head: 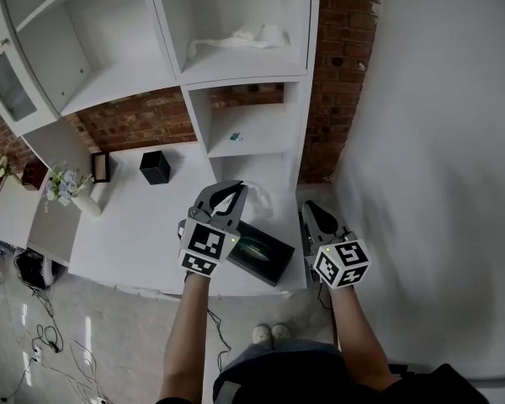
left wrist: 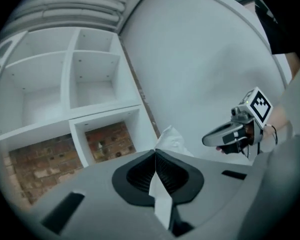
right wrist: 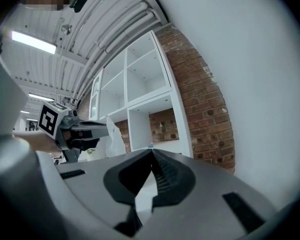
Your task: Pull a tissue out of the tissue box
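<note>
Left claw [left wrist: 155, 154] right up close, and it was clamped tight on the tissue [left wrist: 171, 140]: a white strip ran down between the pads and a crumpled tuft stood out past the tips toward 1 o'clock. From the head view, the dark tissue box [head: 265, 255] sat on the white table [head: 135, 225], at 5 o'clock from that tuft, with the claw raised above it. So the grab was made and the pull looked well along. Whether the tail had cleared the slot, the claw's body hid. Right claw [right wrist: 151, 154] hung at the box's 3 o'clock, tips together. A pale wedge showed between its pads, tissue or background, hard to call. What was left, by my read, was lifting the sheet fully clear.
</note>
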A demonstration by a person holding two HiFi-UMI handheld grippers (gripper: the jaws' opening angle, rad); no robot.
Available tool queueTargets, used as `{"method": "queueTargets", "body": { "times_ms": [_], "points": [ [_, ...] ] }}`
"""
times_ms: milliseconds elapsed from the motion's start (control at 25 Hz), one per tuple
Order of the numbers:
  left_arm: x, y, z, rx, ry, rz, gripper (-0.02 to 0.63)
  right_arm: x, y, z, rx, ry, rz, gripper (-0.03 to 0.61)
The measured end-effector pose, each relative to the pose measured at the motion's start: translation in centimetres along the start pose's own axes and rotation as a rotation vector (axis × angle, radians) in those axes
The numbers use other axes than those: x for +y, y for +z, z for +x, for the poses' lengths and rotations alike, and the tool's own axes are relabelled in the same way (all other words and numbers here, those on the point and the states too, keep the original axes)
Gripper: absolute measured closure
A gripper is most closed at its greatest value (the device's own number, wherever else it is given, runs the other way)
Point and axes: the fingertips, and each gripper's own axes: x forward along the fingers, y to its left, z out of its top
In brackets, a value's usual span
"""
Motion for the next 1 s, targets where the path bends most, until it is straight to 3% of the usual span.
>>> {"method": "queueTargets", "body": {
  "times_ms": [200,520,720,1000],
  "points": [
    [2.4,-0.1,-2.4,-0.087,0.173,-0.207,0.604,0.7,2.1,0.6,-0.072,-0.008,-0.029,0.58],
    [3.3,-6.3,-6.4,-0.057,0.337,-0.454,0.604,1.2,2.8,0.9,-0.093,-0.02,-0.041,0.58],
    [2.4,-9.0,-7.3,-0.026,0.362,-0.458,0.604,1.2,2.0,0.7,-0.087,-0.029,-0.038,0.58],
    [2.0,-8.8,-7.6,-0.025,0.358,-0.448,0.604,1.4,1.2,0.2,-0.073,-0.038,-0.037,0.58]
  ]
}}
